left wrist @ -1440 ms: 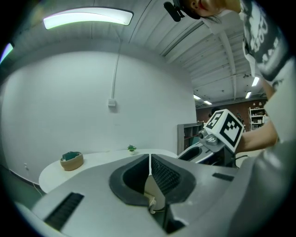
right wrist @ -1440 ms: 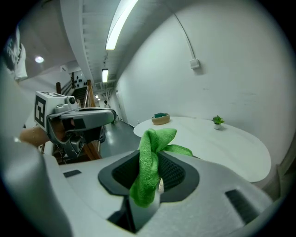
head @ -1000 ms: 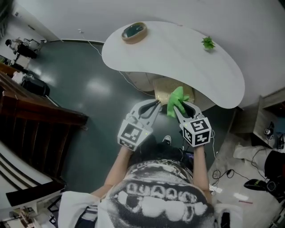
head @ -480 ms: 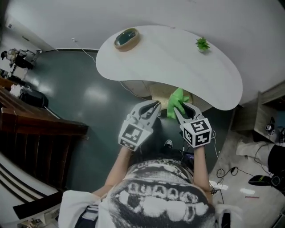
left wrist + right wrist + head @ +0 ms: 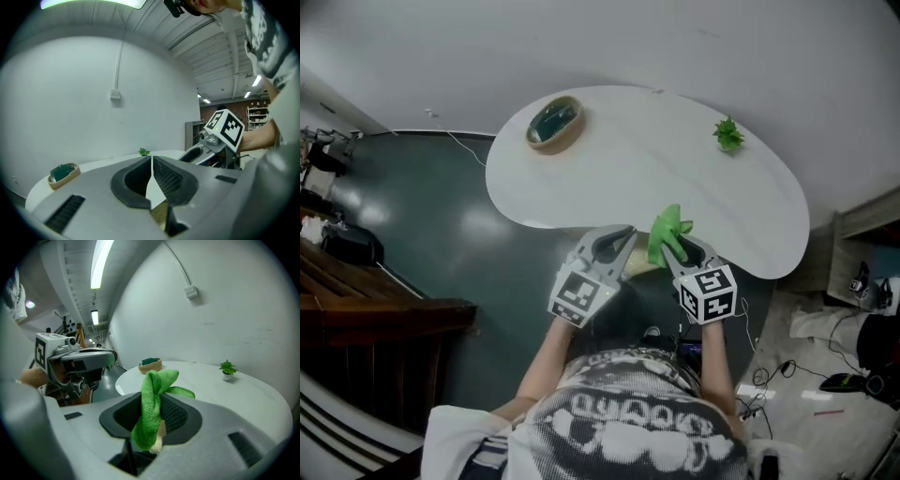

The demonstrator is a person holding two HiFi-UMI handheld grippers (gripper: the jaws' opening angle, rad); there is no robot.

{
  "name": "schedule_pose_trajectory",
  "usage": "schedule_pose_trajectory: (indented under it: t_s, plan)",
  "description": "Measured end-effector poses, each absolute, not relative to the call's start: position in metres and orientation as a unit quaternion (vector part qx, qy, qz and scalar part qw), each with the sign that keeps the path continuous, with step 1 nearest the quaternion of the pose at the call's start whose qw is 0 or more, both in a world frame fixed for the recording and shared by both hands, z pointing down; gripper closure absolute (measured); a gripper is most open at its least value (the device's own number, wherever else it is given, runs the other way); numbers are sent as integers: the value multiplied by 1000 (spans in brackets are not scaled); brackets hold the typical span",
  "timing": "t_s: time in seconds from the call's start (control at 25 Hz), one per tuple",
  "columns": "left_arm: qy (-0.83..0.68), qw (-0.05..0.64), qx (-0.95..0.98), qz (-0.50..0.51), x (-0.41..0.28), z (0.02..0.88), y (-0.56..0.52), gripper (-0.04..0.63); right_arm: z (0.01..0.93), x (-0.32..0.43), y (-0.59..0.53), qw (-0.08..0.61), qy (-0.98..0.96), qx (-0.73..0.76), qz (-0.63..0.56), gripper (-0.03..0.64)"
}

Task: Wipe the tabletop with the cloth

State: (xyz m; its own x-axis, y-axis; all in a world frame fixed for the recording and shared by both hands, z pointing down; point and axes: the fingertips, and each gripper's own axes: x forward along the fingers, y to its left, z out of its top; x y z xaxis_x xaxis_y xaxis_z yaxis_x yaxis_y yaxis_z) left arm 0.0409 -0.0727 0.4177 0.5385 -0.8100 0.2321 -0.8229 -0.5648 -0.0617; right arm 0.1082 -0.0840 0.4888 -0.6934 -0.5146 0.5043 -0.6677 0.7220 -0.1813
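Note:
A bright green cloth (image 5: 667, 231) (image 5: 153, 405) sticks up bunched from between the jaws of my right gripper (image 5: 673, 247) (image 5: 151, 420), which is shut on it just short of the near edge of the white oval tabletop (image 5: 619, 159) (image 5: 243, 394) (image 5: 103, 164). My left gripper (image 5: 621, 246) (image 5: 152, 180) hangs beside it to the left, jaws pressed together with nothing in them. Both grippers are held in the air in front of the table, not touching it.
On the table a tan bowl with a dark green inside (image 5: 554, 123) (image 5: 150, 364) (image 5: 62, 173) sits at the far left and a small potted plant (image 5: 729, 135) (image 5: 227, 370) (image 5: 144, 151) at the far right. Dark floor lies left; cables and clutter lie at the right (image 5: 844, 375).
The person has stepped closer to the table, so both grippers and the cloth now sit at its near edge. Both grippers keep their grip states.

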Motion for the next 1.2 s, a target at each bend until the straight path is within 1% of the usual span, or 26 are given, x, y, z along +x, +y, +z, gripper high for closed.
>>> schedule_pose_trajectory:
  t_s: [0.24,0.56,1.04,1.2]
  plan:
    - [-446,36,887,117,-15,426,-132,581,501,53,-139,238,-892,334,190,494]
    - [-422,54,896,128,-77,451,-179,581,520,0,-216,267,-881,346,181,494]
    - [-412,51,899,136,-126,476,-210,581,549,-66,-344,323,-880,318,142,494]
    - [-419,66,894,145,-143,488,-216,581,562,-91,-391,319,-878,321,155,494]
